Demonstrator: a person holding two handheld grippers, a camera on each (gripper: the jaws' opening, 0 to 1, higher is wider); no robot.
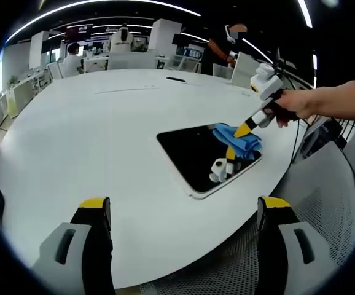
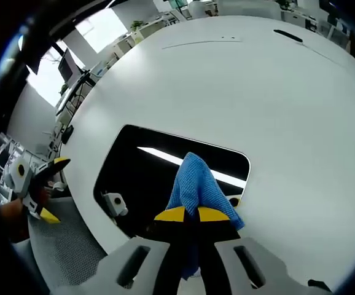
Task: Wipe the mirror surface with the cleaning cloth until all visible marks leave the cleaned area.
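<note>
In the left gripper view, the left gripper point(image 1: 183, 215) hovers over the white counter point(image 1: 91, 123), fingers wide apart and empty. The mirror point(image 1: 193, 153) lies toward 1 o'clock, near the counter edge. On its 2 o'clock corner the right gripper point(image 1: 244, 130) presses the blue cloth point(image 1: 239, 140). In the right gripper view, its fingers are clamped on the cloth, which rests on the mirror.
</note>
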